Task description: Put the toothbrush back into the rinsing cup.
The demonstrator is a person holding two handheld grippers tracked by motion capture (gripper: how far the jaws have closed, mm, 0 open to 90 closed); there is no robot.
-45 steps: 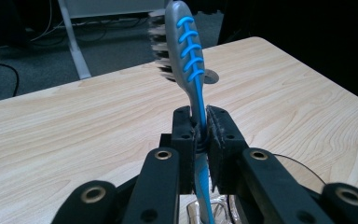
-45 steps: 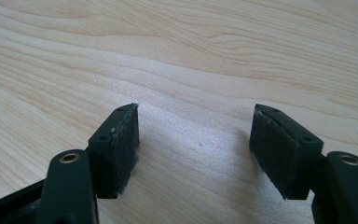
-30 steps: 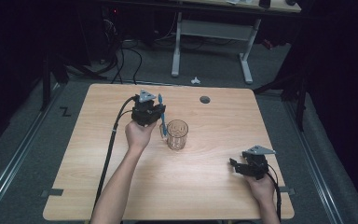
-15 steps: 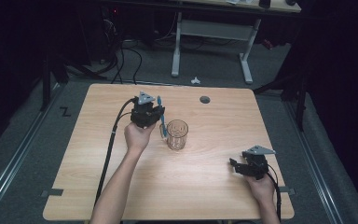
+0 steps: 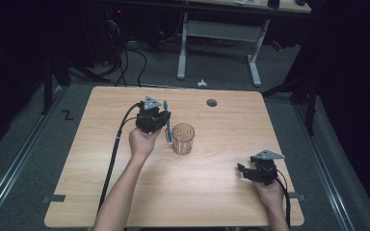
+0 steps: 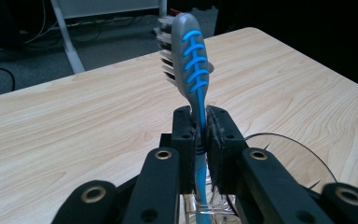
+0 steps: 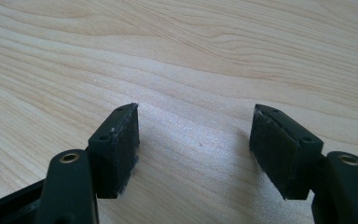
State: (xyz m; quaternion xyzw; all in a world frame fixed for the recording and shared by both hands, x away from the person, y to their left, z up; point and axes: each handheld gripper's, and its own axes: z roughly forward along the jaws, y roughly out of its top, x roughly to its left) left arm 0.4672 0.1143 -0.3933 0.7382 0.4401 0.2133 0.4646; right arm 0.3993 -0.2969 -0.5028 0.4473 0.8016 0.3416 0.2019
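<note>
A blue and grey toothbrush (image 6: 189,65) stands upright, head up, clamped by its handle in my left gripper (image 6: 200,133). In the high view that left gripper (image 5: 164,120) hovers just left of a clear drinking glass (image 5: 183,138) at the table's middle, the toothbrush (image 5: 166,122) beside the glass's rim. The glass's rim (image 6: 289,140) curves at the lower right of the left gripper view. My right gripper (image 5: 243,171) rests low near the front right of the table, and in its own view the right gripper (image 7: 193,144) is open with bare wood between the pads.
The wooden table (image 5: 101,192) has a round dark grommet (image 5: 212,102) near its far edge. Beyond the table stands a white desk frame (image 5: 183,48) on grey floor, with cables (image 5: 125,57) at the back left. A black cable (image 5: 118,144) trails from my left gripper.
</note>
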